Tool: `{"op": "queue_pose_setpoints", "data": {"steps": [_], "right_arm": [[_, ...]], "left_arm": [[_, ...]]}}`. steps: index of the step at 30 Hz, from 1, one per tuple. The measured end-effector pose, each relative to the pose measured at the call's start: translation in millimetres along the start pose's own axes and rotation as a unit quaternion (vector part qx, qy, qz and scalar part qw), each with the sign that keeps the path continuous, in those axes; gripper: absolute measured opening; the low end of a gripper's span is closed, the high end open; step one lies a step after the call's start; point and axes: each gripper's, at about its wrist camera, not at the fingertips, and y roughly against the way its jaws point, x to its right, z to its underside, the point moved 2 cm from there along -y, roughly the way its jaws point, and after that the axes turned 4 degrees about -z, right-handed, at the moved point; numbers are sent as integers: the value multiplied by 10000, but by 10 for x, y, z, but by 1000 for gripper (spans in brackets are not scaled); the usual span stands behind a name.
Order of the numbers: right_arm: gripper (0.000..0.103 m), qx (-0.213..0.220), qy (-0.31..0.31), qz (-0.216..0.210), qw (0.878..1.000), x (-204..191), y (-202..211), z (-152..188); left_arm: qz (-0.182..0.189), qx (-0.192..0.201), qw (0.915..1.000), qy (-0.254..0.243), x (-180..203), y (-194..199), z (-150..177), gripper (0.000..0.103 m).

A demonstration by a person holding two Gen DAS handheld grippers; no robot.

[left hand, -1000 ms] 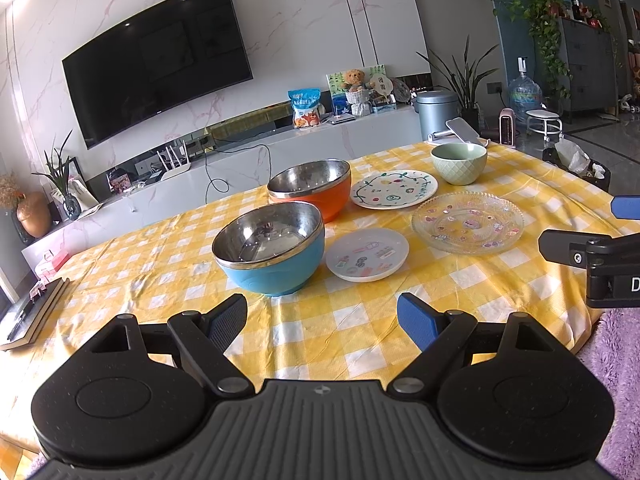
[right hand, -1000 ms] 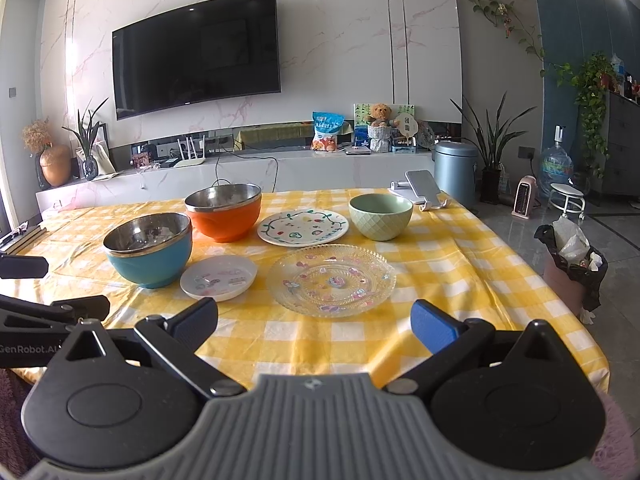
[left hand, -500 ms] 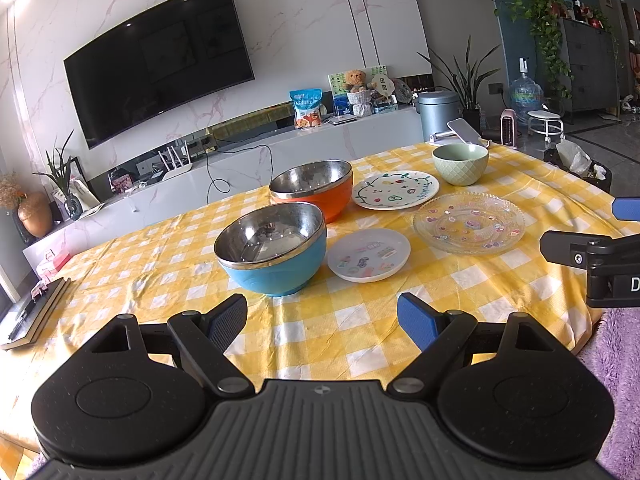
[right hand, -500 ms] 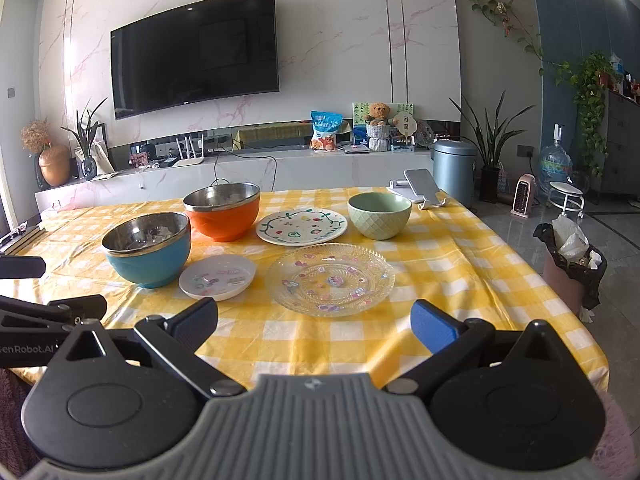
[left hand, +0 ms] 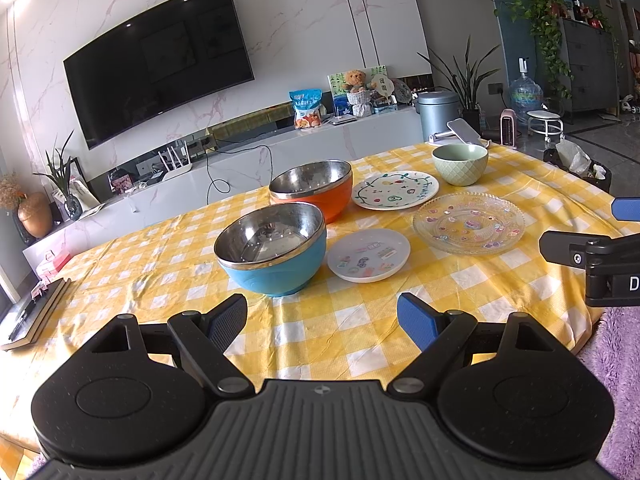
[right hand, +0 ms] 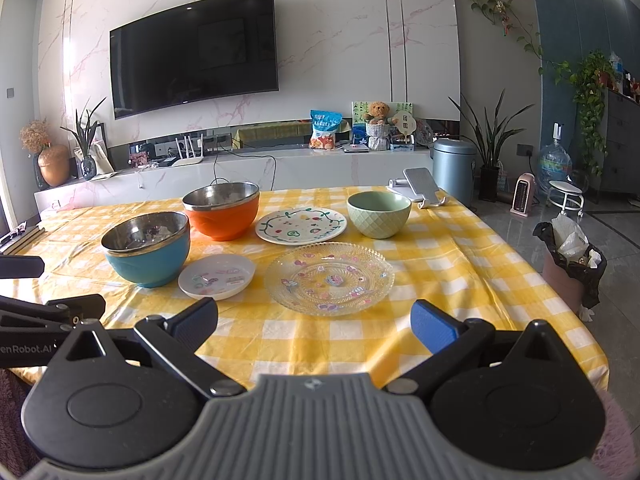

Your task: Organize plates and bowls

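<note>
On the yellow checked table stand a blue steel-lined bowl (left hand: 272,250) (right hand: 147,249), an orange steel-lined bowl (left hand: 314,190) (right hand: 222,210) behind it and a green bowl (left hand: 460,163) (right hand: 379,214) at the far right. A small white plate (left hand: 369,254) (right hand: 217,276), a painted white plate (left hand: 395,189) (right hand: 301,225) and a clear glass plate (left hand: 469,223) (right hand: 329,277) lie between them. My left gripper (left hand: 322,322) is open and empty, just short of the blue bowl. My right gripper (right hand: 314,320) is open and empty, in front of the glass plate.
A phone on a stand (right hand: 422,188) sits at the table's far right corner. A book (left hand: 34,316) lies at the left edge. A bin with a black bag (right hand: 570,264) stands on the floor to the right. A TV cabinet (right hand: 256,168) runs behind the table.
Both views have shifted very slightly; the grippers stay open and the dishes have not moved.
</note>
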Motion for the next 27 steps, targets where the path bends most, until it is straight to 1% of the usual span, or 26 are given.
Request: {"op": "queue_pose_setpoints", "data": {"steps": [20,24,27], "right_arm": [[101,-53,-4,13,10000,32,-1,26],[100,-120,49,64,9999,-5,-18,13],[100,-167,121,88,9997,-39,-32,5]], "left_arm": [[-4,-8,10000,0,5,1,-3,99],[39,-17,10000,52,-12,-3,20,99],[96,9,9999,95,-47,-2,32,97]]}}
